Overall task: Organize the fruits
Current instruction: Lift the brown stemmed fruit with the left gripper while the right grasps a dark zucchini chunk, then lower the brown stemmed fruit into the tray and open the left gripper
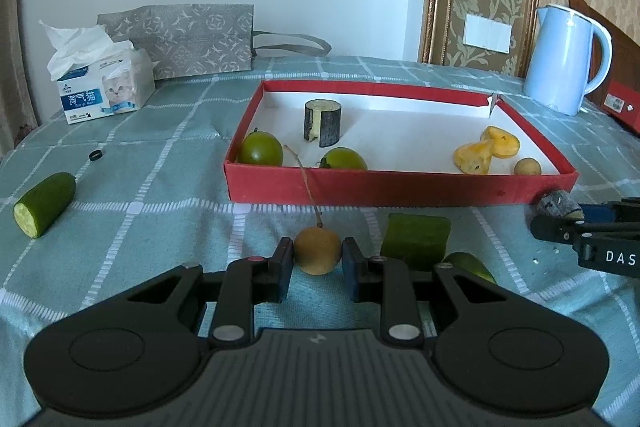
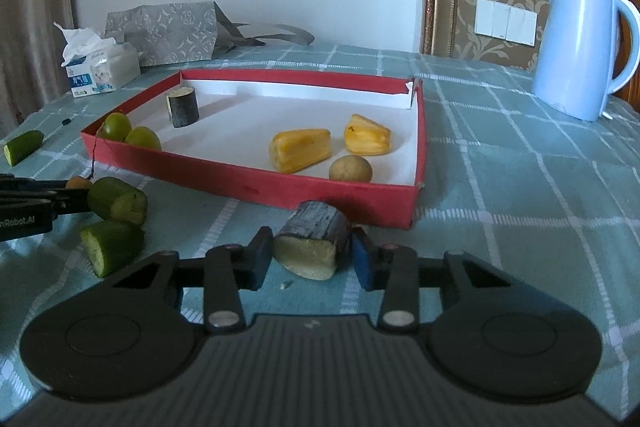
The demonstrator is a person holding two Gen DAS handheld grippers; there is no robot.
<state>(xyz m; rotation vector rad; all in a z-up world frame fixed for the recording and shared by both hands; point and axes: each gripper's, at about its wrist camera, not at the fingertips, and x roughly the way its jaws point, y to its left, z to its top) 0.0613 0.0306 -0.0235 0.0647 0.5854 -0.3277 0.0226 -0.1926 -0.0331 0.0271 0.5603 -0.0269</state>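
**Two fruits pinched, red box just ahead**

Closed on a round brown fruit (image 1: pixel 318 251) with the jaws of the left gripper (image 1: pixel 318 259), both blue pads pressed against its sides, thin stem pointing away toward the box. Closed likewise on a dark-skinned chunk (image 2: pixel 312 247) with the jaws of the right gripper (image 2: pixel 312 259): pads against both sides, pale cut face turned toward the camera, underside down on the checked cloth of the counter (image 1: pixel 160 187).

Just right of the left jaws, and a little beyond: a green cucumber chunk (image 1: pixel 414 241) and a smaller green piece (image 1: pixel 468 263) (the same two lying left of the right jaws in the right wrist view). Well off to the left of the left jaws: another cucumber piece (image 1: pixel 44 205), and past it a small black ring (image 1: pixel 95 155).

Straight ahead of both pairs of jaws: a shallow red box (image 1: pixel 400 191) with a white floor. Inside, at the near left corner, two green round fruits (image 1: pixel 258 147); behind them an upright dark-skinned cylinder (image 1: pixel 322 123); toward the right, two yellow pieces (image 1: pixel 476 157) and a small round brown fruit (image 1: pixel 527 167) near the front wall.

Farther back, left of the box: a tissue pack (image 1: pixel 104 91) and a patterned paper bag (image 1: pixel 180 39). Far right: a pale blue kettle (image 1: pixel 568 59).
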